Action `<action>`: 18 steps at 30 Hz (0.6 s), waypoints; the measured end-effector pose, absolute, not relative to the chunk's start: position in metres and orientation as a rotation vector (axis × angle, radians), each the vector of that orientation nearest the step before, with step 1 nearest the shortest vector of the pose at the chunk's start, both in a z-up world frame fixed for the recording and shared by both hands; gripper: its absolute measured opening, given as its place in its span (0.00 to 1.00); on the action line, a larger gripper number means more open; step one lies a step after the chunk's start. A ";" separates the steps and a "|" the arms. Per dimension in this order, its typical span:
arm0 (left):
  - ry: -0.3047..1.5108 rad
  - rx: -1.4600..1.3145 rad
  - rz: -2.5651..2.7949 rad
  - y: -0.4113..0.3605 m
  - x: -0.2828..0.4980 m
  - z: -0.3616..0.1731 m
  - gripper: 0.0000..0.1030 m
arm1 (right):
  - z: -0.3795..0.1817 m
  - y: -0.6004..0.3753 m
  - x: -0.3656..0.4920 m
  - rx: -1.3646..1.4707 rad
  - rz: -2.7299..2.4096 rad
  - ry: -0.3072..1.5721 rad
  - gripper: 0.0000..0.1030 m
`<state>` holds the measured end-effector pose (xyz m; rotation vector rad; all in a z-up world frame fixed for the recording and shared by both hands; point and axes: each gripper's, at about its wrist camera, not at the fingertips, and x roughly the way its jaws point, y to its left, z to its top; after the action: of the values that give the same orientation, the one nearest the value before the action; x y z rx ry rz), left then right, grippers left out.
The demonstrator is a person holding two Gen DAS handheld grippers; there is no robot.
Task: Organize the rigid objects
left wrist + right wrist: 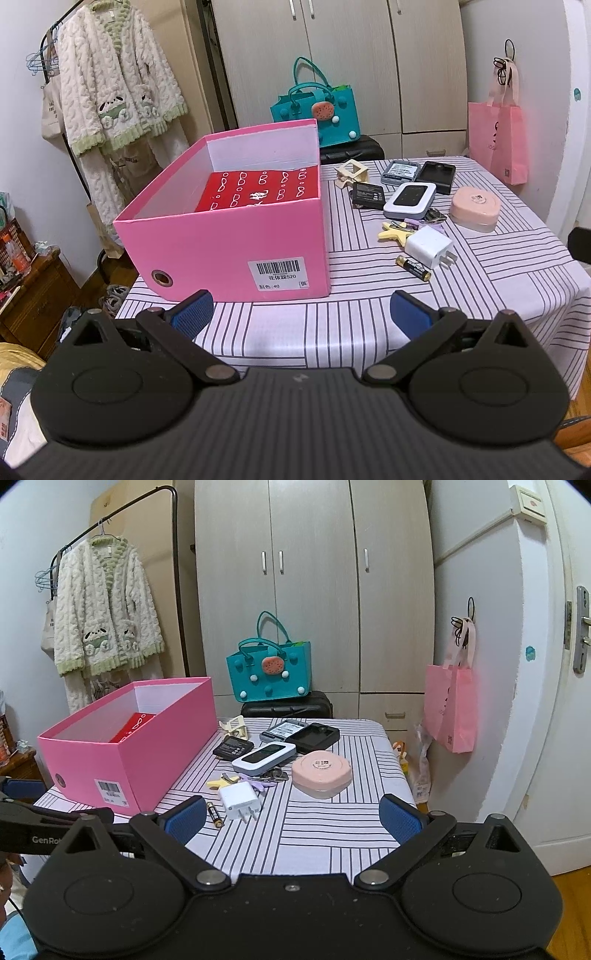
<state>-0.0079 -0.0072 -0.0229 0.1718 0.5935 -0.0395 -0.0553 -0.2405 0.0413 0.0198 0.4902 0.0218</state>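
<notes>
Both grippers, left gripper (301, 314) & right gripper (293, 816), gape empty; white charger (239, 799) at 11 o'clock looks light, stiff, slick — I'd pinch its flat sides.

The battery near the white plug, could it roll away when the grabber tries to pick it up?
Maybe. The battery is round and lies loose on the tablecloth, so a nudge might roll it. It also sits right beside the white plug, so the open right gripper might bump that. The keys and clips are tangled together and may drag along.
</notes>
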 end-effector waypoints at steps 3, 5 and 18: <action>0.593 0.171 -0.039 -0.007 -0.008 -0.023 1.00 | 0.040 -0.241 -0.054 0.025 0.028 0.490 0.98; 0.590 0.172 -0.037 -0.007 -0.008 -0.022 1.00 | 0.040 -0.241 -0.054 0.023 0.029 0.489 0.98; 0.590 0.171 -0.039 -0.006 -0.007 -0.022 1.00 | 0.039 -0.239 -0.052 0.021 0.033 0.489 0.99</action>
<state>-0.0072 -0.0055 -0.0218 0.1708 0.5895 -0.0389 -0.0525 -0.2391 0.0394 0.0209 0.4890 0.0333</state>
